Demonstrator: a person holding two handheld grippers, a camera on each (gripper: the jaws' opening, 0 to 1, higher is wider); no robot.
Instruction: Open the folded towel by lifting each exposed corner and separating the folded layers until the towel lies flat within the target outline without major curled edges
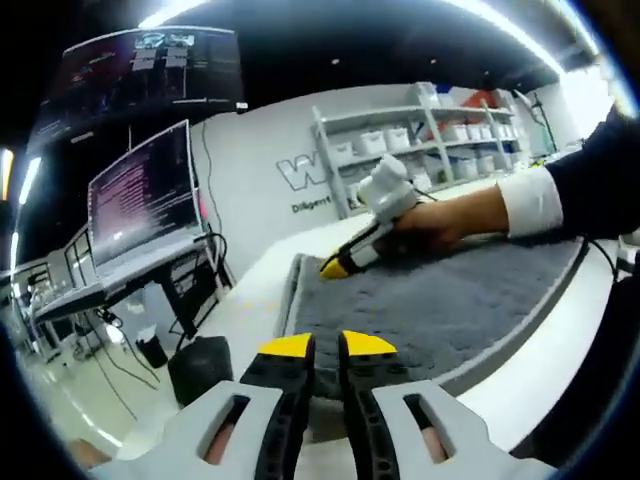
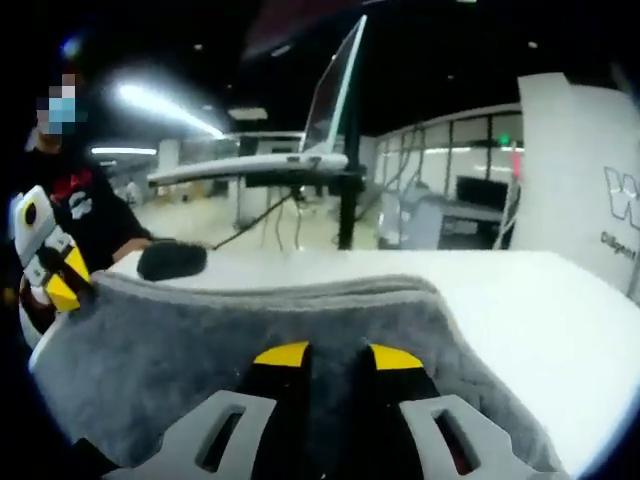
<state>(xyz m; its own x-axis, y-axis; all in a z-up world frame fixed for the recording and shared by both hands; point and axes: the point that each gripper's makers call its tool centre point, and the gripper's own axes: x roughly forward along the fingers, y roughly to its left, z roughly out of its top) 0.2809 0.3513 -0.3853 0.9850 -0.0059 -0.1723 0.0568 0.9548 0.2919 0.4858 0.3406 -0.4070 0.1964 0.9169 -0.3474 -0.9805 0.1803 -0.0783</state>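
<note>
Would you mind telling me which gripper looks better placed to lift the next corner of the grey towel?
Probably the left gripper: its tips sit at the near corner of the grey towel, at the edge of the white table. The right gripper rests over the towel's middle, away from its edges.

The towel [image 1: 440, 305] lies on the surface [image 1: 255, 300], reaching its near edge. The left tool [image 1: 327, 345] sits at the towel's near edge; the right tool [image 1: 335, 267] rests on its far side. Shelves [image 1: 420, 135] stand behind, a laptop [image 1: 145, 195] left.
</note>
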